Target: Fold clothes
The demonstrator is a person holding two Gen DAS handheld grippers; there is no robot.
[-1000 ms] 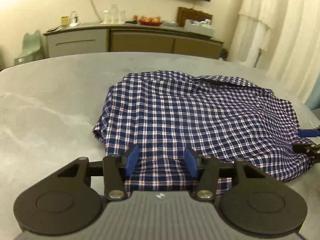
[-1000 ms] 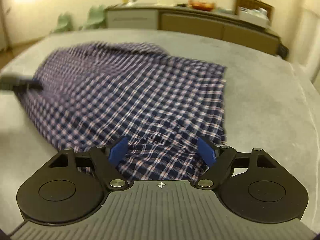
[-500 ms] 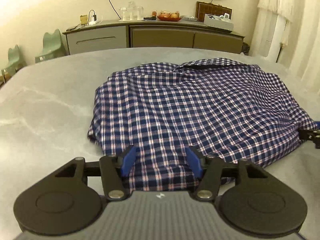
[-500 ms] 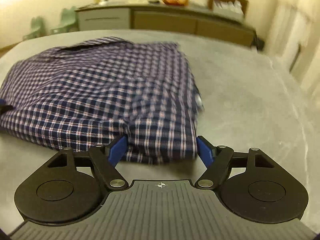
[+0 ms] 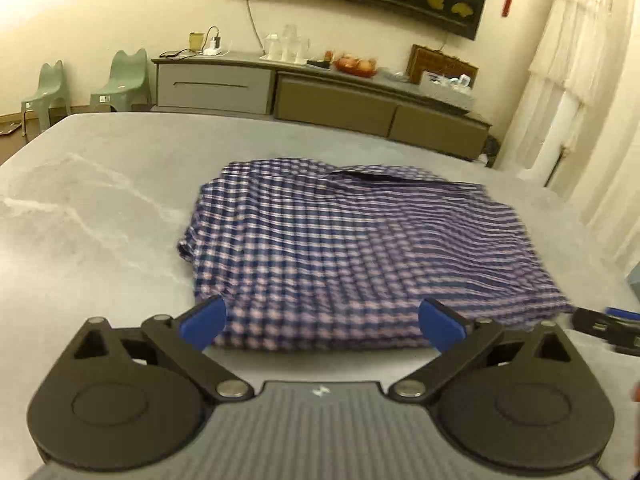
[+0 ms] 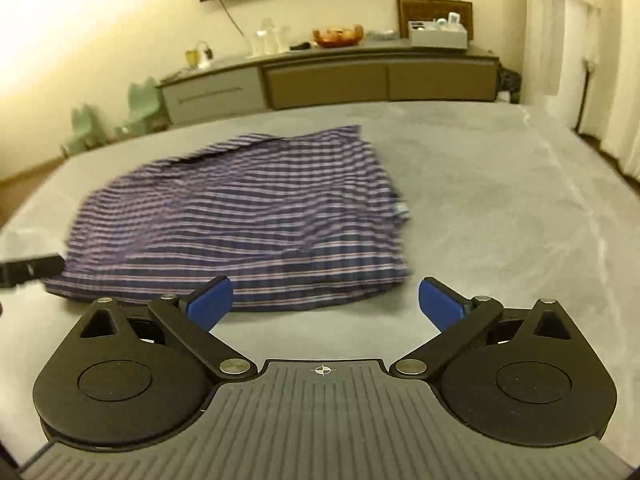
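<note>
A blue, white and red checked shirt (image 5: 360, 248) lies folded in a rough rectangle on the grey table (image 5: 88, 216). It also shows in the right wrist view (image 6: 248, 216). My left gripper (image 5: 322, 324) is open and empty, just short of the shirt's near edge. My right gripper (image 6: 324, 300) is open and empty, a little back from the shirt's near right corner. The right gripper's tip shows at the right edge of the left wrist view (image 5: 604, 326). The left gripper's tip shows at the left edge of the right wrist view (image 6: 28, 270).
The table's marbled grey top (image 6: 500, 208) stretches to the right of the shirt. A long sideboard (image 5: 320, 92) with bottles and a fruit bowl stands against the far wall. Two green stools (image 5: 120, 80) stand at the left. White curtains (image 5: 580, 80) hang at the right.
Both grippers have let go of the shirt and pulled back from it. The left jaws have opened wide. The shirt now lies flat on the table.
</note>
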